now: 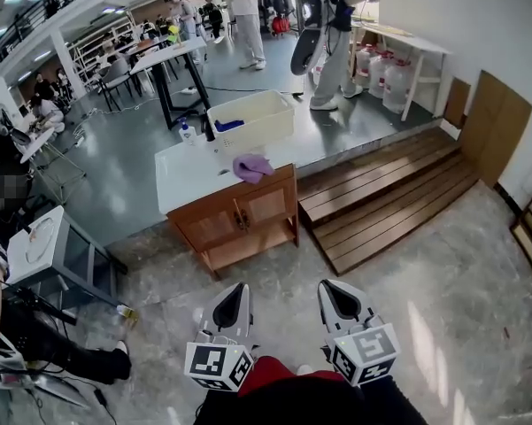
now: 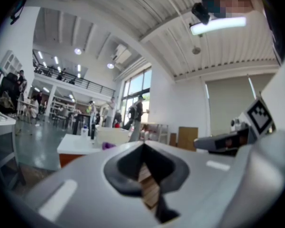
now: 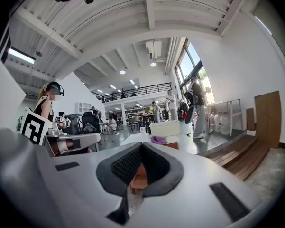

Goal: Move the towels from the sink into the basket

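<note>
A purple towel (image 1: 252, 167) lies bunched on the white counter (image 1: 188, 177) of a wooden cabinet, at the counter's right front edge. Behind it stands a white basket (image 1: 257, 113) with something blue (image 1: 228, 125) inside. No sink basin can be made out from here. Both grippers are held low, well short of the cabinet: my left gripper (image 1: 228, 306) and my right gripper (image 1: 341, 301) are shut, with nothing between their jaws. The left gripper (image 2: 143, 146) view shows the towel (image 2: 108, 146) small and far off. Seen over the shut right gripper (image 3: 142, 146), the towel (image 3: 158, 139) lies before the basket (image 3: 165, 127).
Wooden steps (image 1: 381, 204) run along the cabinet's right. A small white side table (image 1: 46, 242) and a seated person (image 1: 18, 326) are at the left. A bottle (image 1: 186, 131) stands on the counter's back. People (image 1: 248, 16) and tables (image 1: 164, 60) fill the hall behind.
</note>
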Motion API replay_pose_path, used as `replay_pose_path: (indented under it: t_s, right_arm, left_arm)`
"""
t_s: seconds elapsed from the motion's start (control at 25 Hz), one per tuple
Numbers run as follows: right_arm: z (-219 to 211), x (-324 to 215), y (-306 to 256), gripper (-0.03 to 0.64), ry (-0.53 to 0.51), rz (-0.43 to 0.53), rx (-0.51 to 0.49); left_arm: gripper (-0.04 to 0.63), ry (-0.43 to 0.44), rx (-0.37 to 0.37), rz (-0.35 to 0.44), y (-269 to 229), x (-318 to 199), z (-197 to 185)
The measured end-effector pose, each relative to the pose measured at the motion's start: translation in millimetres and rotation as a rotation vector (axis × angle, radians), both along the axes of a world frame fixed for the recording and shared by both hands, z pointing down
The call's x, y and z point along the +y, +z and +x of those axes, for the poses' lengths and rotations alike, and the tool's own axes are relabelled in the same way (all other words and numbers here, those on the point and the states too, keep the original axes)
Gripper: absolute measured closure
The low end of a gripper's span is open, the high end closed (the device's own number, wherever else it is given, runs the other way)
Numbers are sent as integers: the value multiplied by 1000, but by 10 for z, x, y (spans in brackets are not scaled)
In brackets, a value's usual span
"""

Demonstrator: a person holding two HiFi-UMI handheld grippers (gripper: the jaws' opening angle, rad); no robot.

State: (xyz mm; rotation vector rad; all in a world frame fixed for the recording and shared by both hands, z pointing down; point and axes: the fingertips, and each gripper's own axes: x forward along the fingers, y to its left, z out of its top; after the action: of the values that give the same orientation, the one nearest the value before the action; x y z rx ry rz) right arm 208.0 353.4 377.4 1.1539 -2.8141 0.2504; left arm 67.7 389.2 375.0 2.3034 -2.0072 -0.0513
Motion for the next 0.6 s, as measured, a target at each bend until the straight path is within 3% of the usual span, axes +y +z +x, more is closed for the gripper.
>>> replay_pose_path:
  t_s: [0.6]
  right_arm:
    - [-68,-372,-113,609,-17,20,-23]
  left_arm:
    - [592,-18,-20,8,-59,-284,-16]
